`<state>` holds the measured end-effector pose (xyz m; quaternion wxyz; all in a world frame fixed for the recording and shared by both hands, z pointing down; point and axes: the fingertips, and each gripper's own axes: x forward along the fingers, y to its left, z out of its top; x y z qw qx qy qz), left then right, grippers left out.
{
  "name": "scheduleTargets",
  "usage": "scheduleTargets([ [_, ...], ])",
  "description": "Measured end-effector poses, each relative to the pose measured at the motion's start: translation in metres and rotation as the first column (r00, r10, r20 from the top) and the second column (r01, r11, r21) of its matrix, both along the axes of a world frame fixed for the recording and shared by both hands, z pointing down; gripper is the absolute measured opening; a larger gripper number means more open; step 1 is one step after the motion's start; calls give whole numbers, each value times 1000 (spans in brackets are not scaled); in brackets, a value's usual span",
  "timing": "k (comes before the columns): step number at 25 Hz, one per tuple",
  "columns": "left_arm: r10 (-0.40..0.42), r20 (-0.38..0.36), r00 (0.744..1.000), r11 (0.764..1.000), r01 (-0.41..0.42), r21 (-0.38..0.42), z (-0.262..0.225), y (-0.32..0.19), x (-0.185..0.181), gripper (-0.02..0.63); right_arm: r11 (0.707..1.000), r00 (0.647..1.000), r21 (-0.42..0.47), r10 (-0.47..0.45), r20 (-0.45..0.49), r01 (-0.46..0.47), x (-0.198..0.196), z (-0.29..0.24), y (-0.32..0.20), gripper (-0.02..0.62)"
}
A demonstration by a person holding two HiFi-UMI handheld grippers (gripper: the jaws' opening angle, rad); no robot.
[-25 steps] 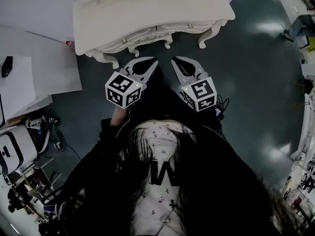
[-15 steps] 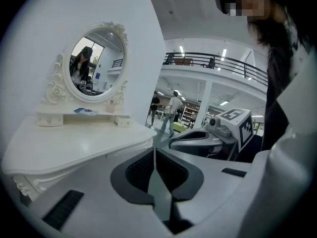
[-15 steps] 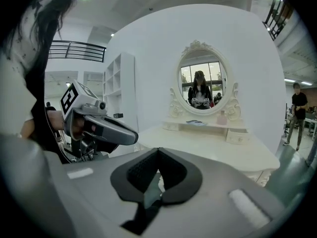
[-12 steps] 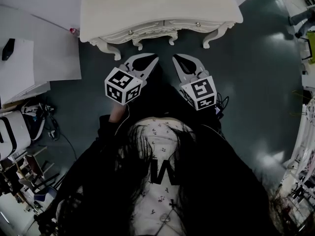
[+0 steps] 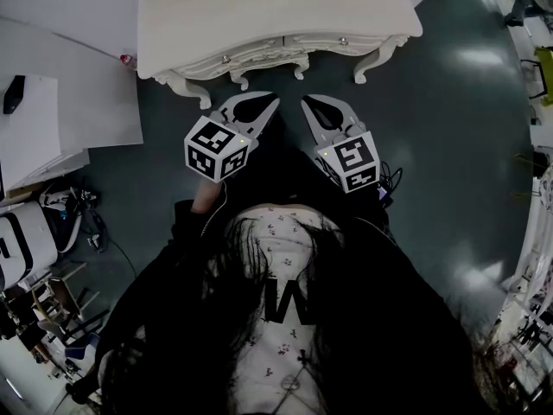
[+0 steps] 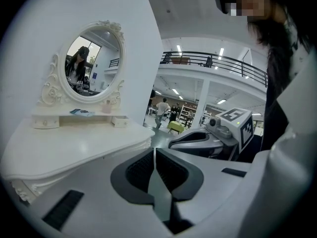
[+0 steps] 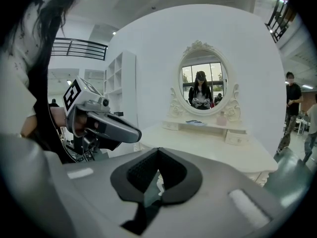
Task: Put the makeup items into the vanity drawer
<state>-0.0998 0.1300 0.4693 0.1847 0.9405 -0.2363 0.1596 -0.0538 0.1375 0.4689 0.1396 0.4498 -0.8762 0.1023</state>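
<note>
1. Head view: at the far left, a white board (image 5: 60, 102) lies on the floor to the left of the vanity (image 5: 276, 11). The vanity is white and seen from above. Both of its front drawers are pushed in, the left drawer (image 5: 246, 56) and the right drawer (image 5: 333, 43).
2. The left gripper (image 5: 273, 102) hangs in front of the vanity, below the left drawer and apart from it. The left gripper view shows its jaws pressed together with nothing between them (image 6: 155, 150).
3. The right gripper (image 5: 305, 105) hangs just beside the left one, in front of the vanity's middle and clear of it. In the right gripper view its jaws meet at the tips and hold nothing (image 7: 157, 150).
4. The makeup items sit on the vanity's raised back shelf (image 7: 208, 127), under the oval mirror (image 7: 200, 86). A flat bluish item (image 7: 194, 122) lies toward the shelf's left, and a small pink bottle (image 7: 221, 118) stands to its right. A little shelf drawer (image 7: 234, 137) is at the shelf's right end.
5. The same shelf shows in the left gripper view. The flat item (image 6: 80, 112) and the pink bottle (image 6: 107, 108) are on it, well apart from both grippers.
</note>
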Motion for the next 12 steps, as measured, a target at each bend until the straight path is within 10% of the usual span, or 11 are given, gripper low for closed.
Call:
scheduleTargets([
  [12, 56, 6, 998, 998, -56, 5, -1, -5, 25, 0, 1000, 1000, -11, 25, -3, -25, 18, 3, -3, 9],
])
